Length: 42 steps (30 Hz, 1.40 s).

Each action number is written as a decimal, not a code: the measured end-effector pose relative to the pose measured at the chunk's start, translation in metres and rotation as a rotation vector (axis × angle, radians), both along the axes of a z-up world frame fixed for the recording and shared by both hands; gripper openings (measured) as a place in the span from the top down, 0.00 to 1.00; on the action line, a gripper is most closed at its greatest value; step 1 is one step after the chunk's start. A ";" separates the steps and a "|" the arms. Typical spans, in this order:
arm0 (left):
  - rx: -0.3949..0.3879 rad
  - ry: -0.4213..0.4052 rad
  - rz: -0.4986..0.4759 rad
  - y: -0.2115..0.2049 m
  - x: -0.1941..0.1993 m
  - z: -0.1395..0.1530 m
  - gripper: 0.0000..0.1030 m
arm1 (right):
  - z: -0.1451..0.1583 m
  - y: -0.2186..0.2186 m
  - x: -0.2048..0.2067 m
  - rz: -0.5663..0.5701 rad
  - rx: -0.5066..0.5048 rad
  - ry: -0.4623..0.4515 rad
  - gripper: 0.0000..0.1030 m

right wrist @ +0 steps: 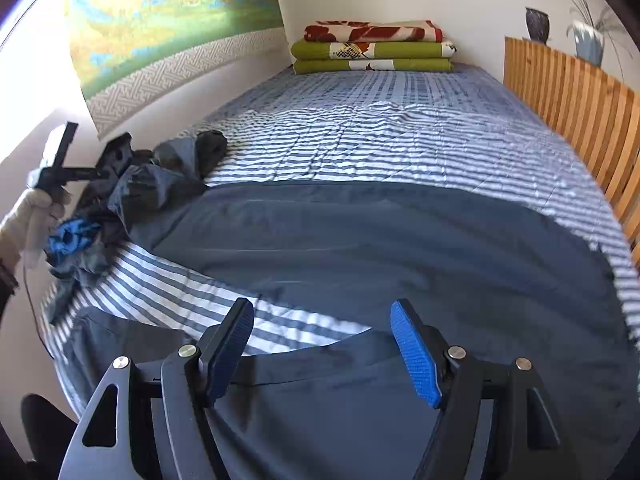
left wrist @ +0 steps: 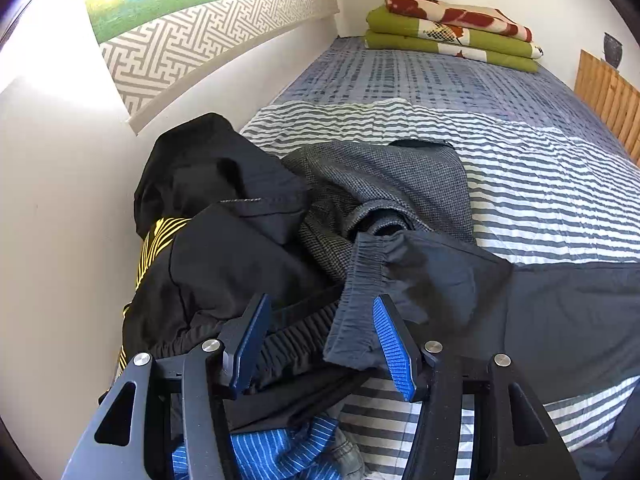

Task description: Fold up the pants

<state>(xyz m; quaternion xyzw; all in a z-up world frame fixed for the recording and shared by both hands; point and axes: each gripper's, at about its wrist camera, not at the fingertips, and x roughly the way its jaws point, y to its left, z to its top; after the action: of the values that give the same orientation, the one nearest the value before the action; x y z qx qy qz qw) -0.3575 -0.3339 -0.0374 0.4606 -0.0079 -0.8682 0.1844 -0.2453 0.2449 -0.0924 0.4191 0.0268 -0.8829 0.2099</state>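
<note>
Our left claw [left wrist: 322, 334] gapes over the pants [left wrist: 560, 320] waistband, gripping nothing; our right claw [right wrist: 322, 350] hangs wide above them on the bed [right wrist: 400, 140].

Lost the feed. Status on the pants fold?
Both jaws open, empty. Dark blue pants spread on striped bedspread, waistband between left jaws. Clothes pile crowds left.

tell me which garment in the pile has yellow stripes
The black garment at the pile's left edge, against the wall; the grey tweed piece and blue striped cloth have none.
</note>
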 end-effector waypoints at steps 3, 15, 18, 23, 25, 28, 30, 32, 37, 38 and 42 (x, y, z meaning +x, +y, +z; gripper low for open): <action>0.039 -0.007 -0.016 -0.008 -0.006 -0.002 0.43 | 0.003 0.000 -0.029 0.054 0.068 -0.039 0.34; 0.166 -0.055 -0.051 -0.014 -0.079 -0.064 0.28 | -0.029 -0.048 -0.141 0.216 0.219 -0.108 0.35; 0.141 -0.050 -0.082 -0.009 -0.084 -0.076 0.51 | -0.050 -0.061 -0.175 0.222 0.254 -0.131 0.34; 0.118 -0.047 -0.101 -0.006 -0.082 -0.077 0.74 | -0.077 -0.076 -0.226 0.186 0.296 -0.136 0.34; 0.110 -0.044 -0.110 -0.006 -0.082 -0.074 0.74 | -0.088 -0.084 -0.241 0.199 0.353 -0.126 0.35; 0.109 -0.032 -0.122 -0.006 -0.078 -0.068 0.75 | -0.102 -0.095 -0.259 0.236 0.412 -0.123 0.34; 0.097 -0.027 -0.129 -0.007 -0.075 -0.063 0.75 | -0.111 -0.101 -0.265 0.268 0.432 -0.137 0.33; 0.096 -0.021 -0.134 -0.006 -0.071 -0.058 0.75 | -0.117 -0.103 -0.267 0.291 0.438 -0.139 0.32; 0.089 0.008 -0.140 -0.003 -0.058 -0.041 0.75 | -0.114 -0.097 -0.261 0.313 0.332 -0.221 0.75; 0.088 0.014 -0.139 -0.002 -0.055 -0.037 0.75 | -0.111 -0.098 -0.255 0.316 0.351 -0.213 0.94; 0.084 0.044 -0.147 0.006 -0.033 -0.017 0.75 | -0.092 -0.101 -0.228 0.302 0.395 -0.163 0.99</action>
<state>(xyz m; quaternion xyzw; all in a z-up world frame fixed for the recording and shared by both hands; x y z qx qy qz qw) -0.3900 -0.3279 -0.0546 0.4470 -0.0014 -0.8889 0.1007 -0.4733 0.1442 -0.1840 0.5129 0.2441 -0.7826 0.2548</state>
